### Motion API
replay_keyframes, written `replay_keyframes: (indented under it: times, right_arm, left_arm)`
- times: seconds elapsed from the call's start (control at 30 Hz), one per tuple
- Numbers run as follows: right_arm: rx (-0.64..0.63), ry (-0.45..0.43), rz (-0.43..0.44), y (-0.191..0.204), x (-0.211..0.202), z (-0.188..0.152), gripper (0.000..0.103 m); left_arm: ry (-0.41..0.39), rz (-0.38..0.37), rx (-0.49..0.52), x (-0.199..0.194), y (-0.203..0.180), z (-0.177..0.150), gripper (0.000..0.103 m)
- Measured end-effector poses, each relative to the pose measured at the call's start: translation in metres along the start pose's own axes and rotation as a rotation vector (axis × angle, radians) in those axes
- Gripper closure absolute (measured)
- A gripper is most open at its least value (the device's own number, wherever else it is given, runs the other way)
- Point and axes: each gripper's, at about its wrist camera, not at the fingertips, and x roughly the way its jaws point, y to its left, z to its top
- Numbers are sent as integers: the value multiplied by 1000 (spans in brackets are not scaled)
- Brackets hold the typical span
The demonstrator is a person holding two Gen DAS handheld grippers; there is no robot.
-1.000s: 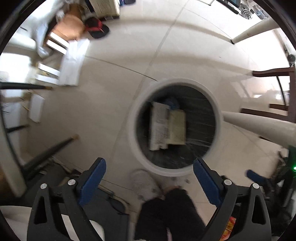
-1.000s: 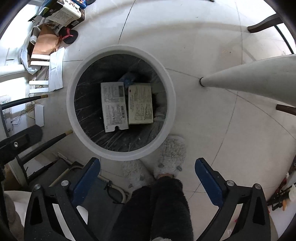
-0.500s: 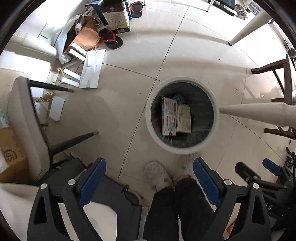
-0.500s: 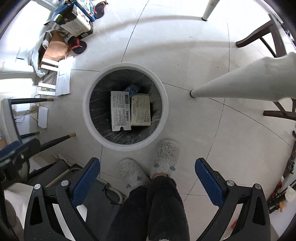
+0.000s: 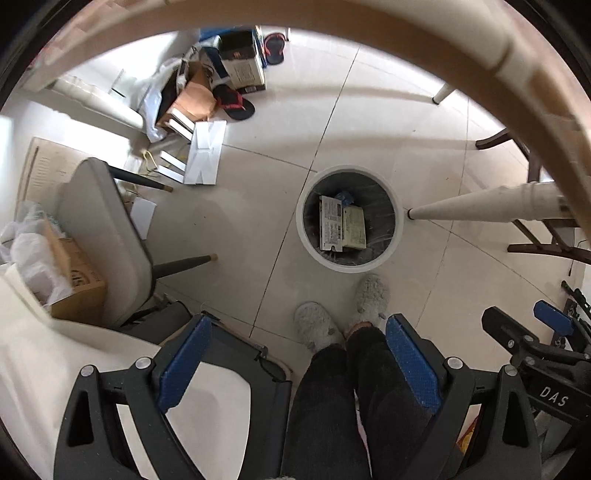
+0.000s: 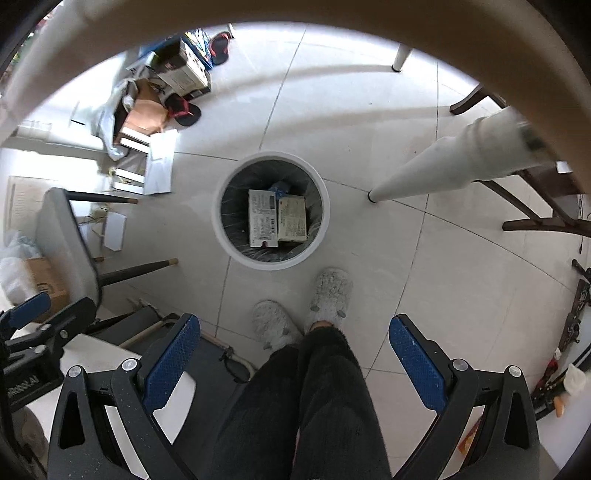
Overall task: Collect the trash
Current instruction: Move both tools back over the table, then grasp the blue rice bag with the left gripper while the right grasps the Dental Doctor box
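Two boxes binned: you are looking down at two flat boxes, a pale printed box (image 6: pixel 263 218) and a yellowish box (image 6: pixel 292 218), lying side by side, touching, on the bottom of the round white bin (image 6: pixel 272 260).
Blue scrap: something small and blue (image 6: pixel 279 187) is showing at the far edge of the boxes; you cannot tell what it is.
Left gripper (image 5: pixel 297 363): you are holding it wide open over the floor, gripping nothing, with the bin well ahead of it.
Right gripper (image 6: pixel 295 363): you are holding it just as wide, also with nothing between its pads.
Done so far: judging by the bin, at least two pieces are already sitting in it.
Left to do: cardboard, paper and a black-and-red sandal (image 5: pixel 235 103) are lying along the far left edge of the tiled floor (image 5: pixel 280 122); whether any of that counts as trash is not something you can tell.
Your feet: your fluffy slippers (image 6: pixel 330 291) are standing just beside the near rim of the bin.
Table: its rounded edge (image 6: pixel 295 14) is arching across the top of both views, and you are not seeing its top.
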Motion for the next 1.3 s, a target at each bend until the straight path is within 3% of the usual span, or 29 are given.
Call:
replay_keyframes:
  times: [0.33, 0.53, 0.7, 0.83, 0.9, 1.13, 1.3]
  right_arm:
    - [19, -113, 73, 3, -147, -18, 0]
    - [58, -213, 134, -6, -225, 1, 0]
    - [89, -274, 153, -27, -271, 37, 0]
    - [112, -305, 145, -61, -294, 89, 0]
    - [115, -310, 137, -76, -297, 120, 0]
    - [110, -276, 86, -152, -302, 259, 0]
    - [127, -245, 16, -208, -284, 379, 0]
  left_arm:
    - [-142, -22, -8, -121, 4, -12, 7]
    - [-264, -23, -29, -186, -6, 17, 7]
    - [-347, -40, -31, -230, -28, 63, 7]
    - [-394, -54, -30, -252, -54, 114, 6]
    - [-394, -58, -48, -258, -65, 145, 0]
    - [-275, -150, -141, -248, -126, 272, 0]
    - [-195, -148, -181, -222, -174, 364, 0]
